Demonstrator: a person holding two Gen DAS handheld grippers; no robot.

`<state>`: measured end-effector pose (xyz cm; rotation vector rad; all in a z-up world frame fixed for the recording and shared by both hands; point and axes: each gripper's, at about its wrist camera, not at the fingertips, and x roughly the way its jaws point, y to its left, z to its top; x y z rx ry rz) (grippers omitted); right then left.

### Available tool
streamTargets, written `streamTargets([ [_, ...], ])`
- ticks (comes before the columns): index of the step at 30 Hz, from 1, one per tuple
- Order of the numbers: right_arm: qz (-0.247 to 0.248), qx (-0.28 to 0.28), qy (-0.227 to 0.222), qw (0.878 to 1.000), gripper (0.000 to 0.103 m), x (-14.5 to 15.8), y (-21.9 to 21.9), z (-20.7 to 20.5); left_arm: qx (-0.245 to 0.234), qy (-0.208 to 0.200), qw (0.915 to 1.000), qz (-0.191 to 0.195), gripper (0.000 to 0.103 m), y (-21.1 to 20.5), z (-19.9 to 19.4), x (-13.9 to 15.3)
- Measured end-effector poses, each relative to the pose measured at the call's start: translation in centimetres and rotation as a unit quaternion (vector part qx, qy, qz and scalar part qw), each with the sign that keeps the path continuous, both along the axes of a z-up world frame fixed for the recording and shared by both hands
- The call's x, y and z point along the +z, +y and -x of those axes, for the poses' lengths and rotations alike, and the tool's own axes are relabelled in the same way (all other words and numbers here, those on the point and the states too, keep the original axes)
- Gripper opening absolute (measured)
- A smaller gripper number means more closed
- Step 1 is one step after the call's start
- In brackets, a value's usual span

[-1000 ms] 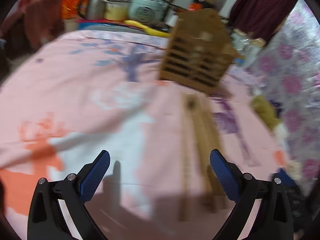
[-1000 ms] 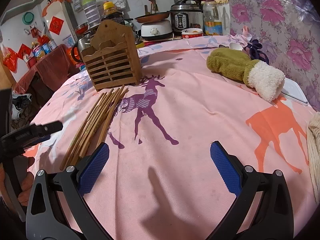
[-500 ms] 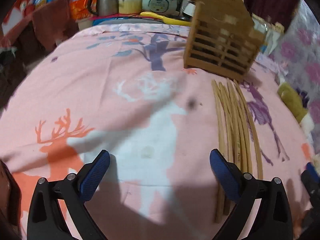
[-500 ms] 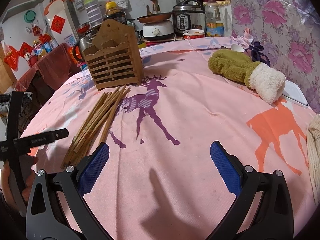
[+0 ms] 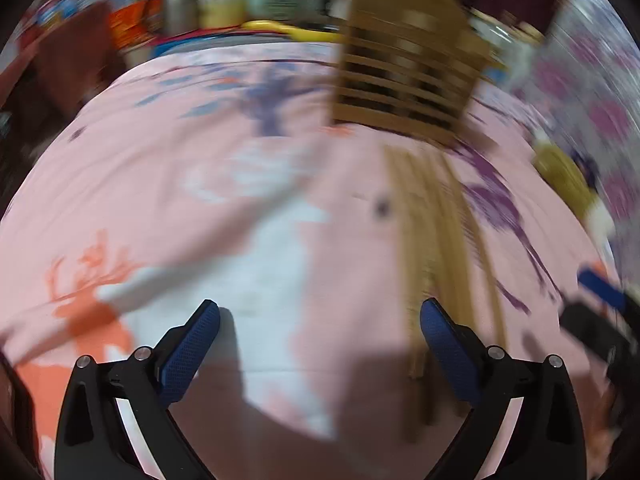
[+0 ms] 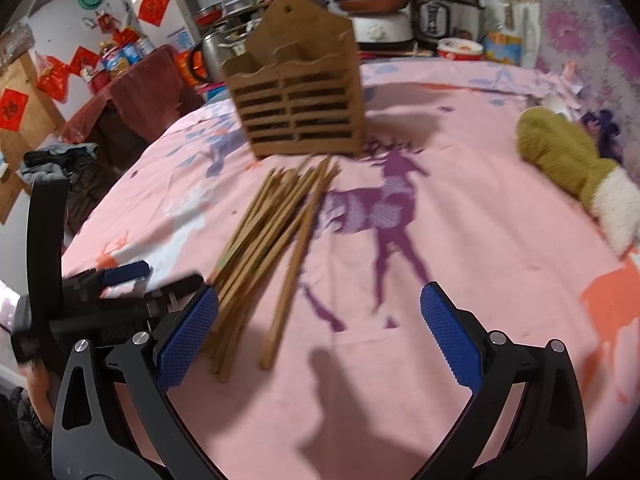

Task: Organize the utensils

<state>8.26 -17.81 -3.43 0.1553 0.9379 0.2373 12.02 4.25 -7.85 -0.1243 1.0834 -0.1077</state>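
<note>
A bundle of wooden chopsticks (image 6: 276, 236) lies loose on the pink deer-print tablecloth (image 6: 460, 208), pointing toward a slatted wooden utensil holder (image 6: 298, 100) that stands upright behind them. My right gripper (image 6: 318, 332) is open just above the cloth, its left finger beside the near ends of the chopsticks. The left wrist view is blurred: the chopsticks (image 5: 436, 240) run up from beside the right finger, and the holder (image 5: 408, 68) is at the top. My left gripper (image 5: 318, 340) is open and holds nothing; it also appears at the right view's lower left (image 6: 120, 280).
An olive mitten with a white cuff (image 6: 576, 168) lies at the right on the cloth. Rice cookers, pots and bottles (image 6: 440, 12) crowd the counter behind the table. A dark red cloth-covered stand (image 6: 132, 92) is beyond the table's left edge.
The right gripper has moved left and forward, closer to the chopsticks and holder. The left gripper has swung in beside the near ends of the chopsticks; its view is blurred again.
</note>
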Motion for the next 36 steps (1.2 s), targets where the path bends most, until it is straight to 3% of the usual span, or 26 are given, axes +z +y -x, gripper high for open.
streamTargets([
  [4, 0.066, 0.033, 0.010, 0.997, 0.097, -1.3, 3.5, -0.8, 0.071, -0.015, 0.9964, 0.045, 0.098, 3.9, -0.2, 0.6],
  [6, 0.084, 0.042, 0.019, 0.995, 0.097, -1.9, 4.6, -1.3, 0.082, -0.018, 0.9946, 0.060, 0.098, 4.8, -0.1, 0.8],
  [9, 0.107, 0.047, 0.028, 0.993, 0.097, -2.8, 5.4, -1.9, 0.074, -0.013, 0.9956, 0.056, 0.098, 4.4, -0.2, 0.7],
  [13, 0.133, -0.022, 0.021, 0.991, 0.097, -2.9, 1.3, -1.5, 0.031, -0.013, 0.9981, 0.052, 0.098, 2.8, 0.6, 0.9],
  [14, 0.112, -0.036, 0.025, 0.993, 0.097, -2.8, -0.3, -1.5, 0.020, -0.013, 0.9982, 0.054, 0.098, 2.5, 0.7, 0.9],
  [17, -0.039, -0.041, 0.032, 0.998, 0.097, -2.3, -4.3, -1.2, -0.015, -0.010, 0.9984, 0.053, 0.098, 0.8, 0.7, 0.8],
  [19, -0.079, -0.050, 0.026, 0.995, 0.097, -2.1, -5.3, -1.0, -0.032, -0.011, 0.9978, 0.056, 0.098, 0.1, 0.9, 0.7],
  [22, -0.063, -0.044, 0.009, 0.997, 0.097, -1.5, -4.8, -0.7, -0.046, -0.010, 0.9972, 0.058, 0.098, -0.6, 1.0, 0.5],
  [28, -0.039, -0.046, -0.033, 0.998, 0.095, -0.2, -4.1, 0.1, -0.049, -0.007, 0.9985, 0.023, 0.098, -1.8, 0.5, 0.1],
  [32, -0.040, -0.043, -0.025, 0.998, 0.093, -0.3, -4.1, 0.0, -0.043, -0.008, 0.9989, -0.016, 0.098, -2.1, 0.0, -0.3],
  [36, -0.040, -0.046, -0.023, 0.998, 0.091, -0.4, -4.2, -0.1, -0.012, -0.007, 0.9999, -0.008, 0.098, -0.5, -0.3, -0.1],
])
